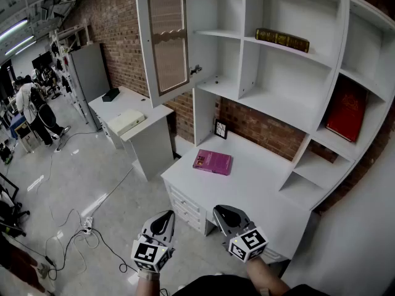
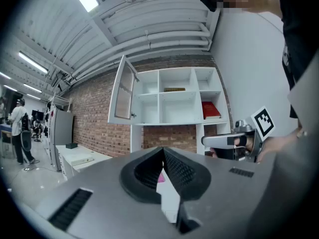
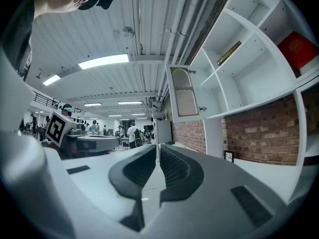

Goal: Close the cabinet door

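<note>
The white cabinet door (image 1: 163, 39) with an arched mesh panel stands swung wide open at the upper left of the white shelf unit (image 1: 290, 66). It also shows in the left gripper view as the door (image 2: 123, 96) and in the right gripper view as the door (image 3: 182, 92). My left gripper (image 1: 166, 217) and right gripper (image 1: 222, 213) hover side by side, low in front of the desk (image 1: 259, 193), far below the door. Both point level with jaws shut and empty: left gripper (image 2: 163, 153), right gripper (image 3: 157, 148).
A pink book (image 1: 212, 162) and a small picture frame (image 1: 220, 129) are on the desk. A dark book (image 1: 282, 40) and a red book (image 1: 347, 110) sit on shelves. A side table (image 1: 133, 134) stands to the left, cables (image 1: 80, 233) lie on the floor, and a person (image 1: 31, 106) stands far off.
</note>
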`<action>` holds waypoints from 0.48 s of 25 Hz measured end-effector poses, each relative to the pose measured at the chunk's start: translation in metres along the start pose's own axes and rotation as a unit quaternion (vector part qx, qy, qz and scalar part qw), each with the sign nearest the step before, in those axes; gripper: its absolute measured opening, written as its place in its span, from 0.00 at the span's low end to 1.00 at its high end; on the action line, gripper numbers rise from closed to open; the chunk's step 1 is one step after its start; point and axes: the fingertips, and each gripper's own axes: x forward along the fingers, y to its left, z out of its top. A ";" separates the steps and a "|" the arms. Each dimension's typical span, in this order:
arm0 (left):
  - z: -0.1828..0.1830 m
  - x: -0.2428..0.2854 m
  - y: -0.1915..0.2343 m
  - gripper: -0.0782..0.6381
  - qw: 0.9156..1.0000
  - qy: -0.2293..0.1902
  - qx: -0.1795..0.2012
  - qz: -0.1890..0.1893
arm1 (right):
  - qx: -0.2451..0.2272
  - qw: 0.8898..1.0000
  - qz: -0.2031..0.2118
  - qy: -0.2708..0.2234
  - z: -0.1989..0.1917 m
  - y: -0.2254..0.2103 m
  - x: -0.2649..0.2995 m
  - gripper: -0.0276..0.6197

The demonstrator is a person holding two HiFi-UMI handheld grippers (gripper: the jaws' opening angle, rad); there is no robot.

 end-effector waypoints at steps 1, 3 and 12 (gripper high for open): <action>0.001 0.004 -0.003 0.12 1.000 -0.001 0.003 -0.002 | -0.004 1.000 0.001 0.000 0.001 -0.003 -0.002 0.10; 0.004 0.013 -0.010 0.12 1.000 -0.002 0.007 -0.003 | -0.011 1.000 0.002 0.000 0.002 -0.010 -0.006 0.10; -0.003 0.052 -0.030 0.12 1.000 0.008 0.005 0.006 | -0.002 1.000 0.013 -0.013 0.003 -0.051 -0.015 0.10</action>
